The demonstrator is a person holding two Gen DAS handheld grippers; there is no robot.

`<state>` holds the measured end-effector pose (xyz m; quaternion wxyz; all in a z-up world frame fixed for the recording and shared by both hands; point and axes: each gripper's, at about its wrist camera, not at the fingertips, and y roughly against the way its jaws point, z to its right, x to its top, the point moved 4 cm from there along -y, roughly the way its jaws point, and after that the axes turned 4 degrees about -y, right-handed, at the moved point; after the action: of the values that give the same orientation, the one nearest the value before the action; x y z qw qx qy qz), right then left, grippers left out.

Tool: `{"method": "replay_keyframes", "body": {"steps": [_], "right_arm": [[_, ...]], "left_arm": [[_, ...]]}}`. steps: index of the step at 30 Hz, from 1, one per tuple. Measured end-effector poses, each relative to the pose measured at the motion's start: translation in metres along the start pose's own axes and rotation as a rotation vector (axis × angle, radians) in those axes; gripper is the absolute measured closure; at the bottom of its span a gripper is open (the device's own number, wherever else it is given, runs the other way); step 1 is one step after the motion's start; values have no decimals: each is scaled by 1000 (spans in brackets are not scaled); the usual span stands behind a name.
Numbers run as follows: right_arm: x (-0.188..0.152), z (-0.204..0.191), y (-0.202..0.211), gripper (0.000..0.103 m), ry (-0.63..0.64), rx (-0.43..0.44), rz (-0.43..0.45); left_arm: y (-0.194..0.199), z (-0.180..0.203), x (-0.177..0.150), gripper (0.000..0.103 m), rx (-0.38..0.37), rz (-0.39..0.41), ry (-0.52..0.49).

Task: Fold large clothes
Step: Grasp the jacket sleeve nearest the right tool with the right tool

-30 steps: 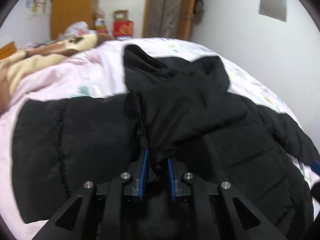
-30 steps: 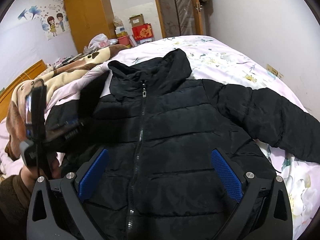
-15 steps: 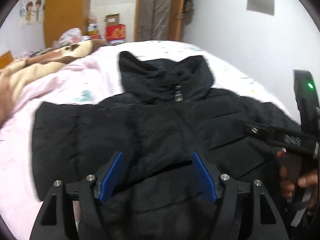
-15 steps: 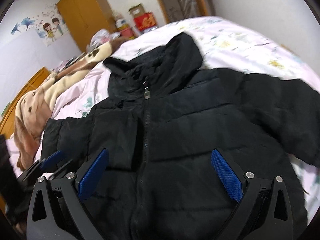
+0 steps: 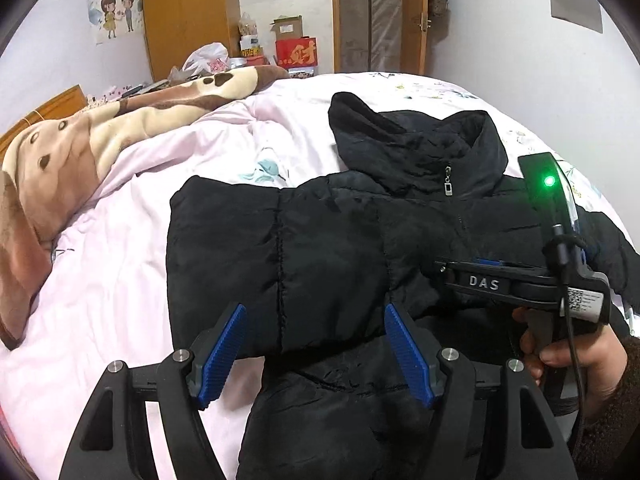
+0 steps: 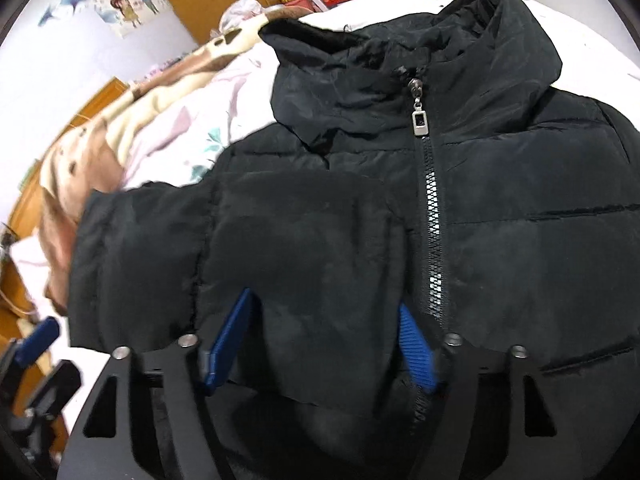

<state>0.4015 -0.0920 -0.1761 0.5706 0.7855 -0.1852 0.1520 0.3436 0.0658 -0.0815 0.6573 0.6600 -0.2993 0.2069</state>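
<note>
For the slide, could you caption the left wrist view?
Open left gripper over a black puffer jacket on the bed, right gripper alongside.

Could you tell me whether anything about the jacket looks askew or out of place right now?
Nothing looks damaged. The black jacket lies zipped on the bed, one sleeve folded across its chest. Only the collar is rumpled.

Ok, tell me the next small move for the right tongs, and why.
Probably swing the right tongs out to the unfolded sleeve and grip its cuff. The folded sleeve already lies across the chest of the jacket. The left tongs and the right tongs are open and hold nothing. The unfolded sleeve sticks out sideways on the bed.
</note>
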Motion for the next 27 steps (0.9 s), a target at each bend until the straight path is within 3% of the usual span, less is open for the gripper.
{"method": "replay_keyframes", "body": {"steps": [3, 5, 15, 27], "right_arm": [[1, 1, 3, 67, -16, -8, 9], [3, 4, 8, 91, -26, -12, 17], [15, 27, 84, 96, -80, 38, 165], [22, 96, 126, 96, -130, -122, 263]], "left_arm": [[-3, -2, 0, 32, 28, -14, 0], [-5, -1, 1, 32, 21, -22, 13], [6, 11, 10, 32, 58, 7, -9], [-16, 40, 21, 32, -11, -6, -14]]}}
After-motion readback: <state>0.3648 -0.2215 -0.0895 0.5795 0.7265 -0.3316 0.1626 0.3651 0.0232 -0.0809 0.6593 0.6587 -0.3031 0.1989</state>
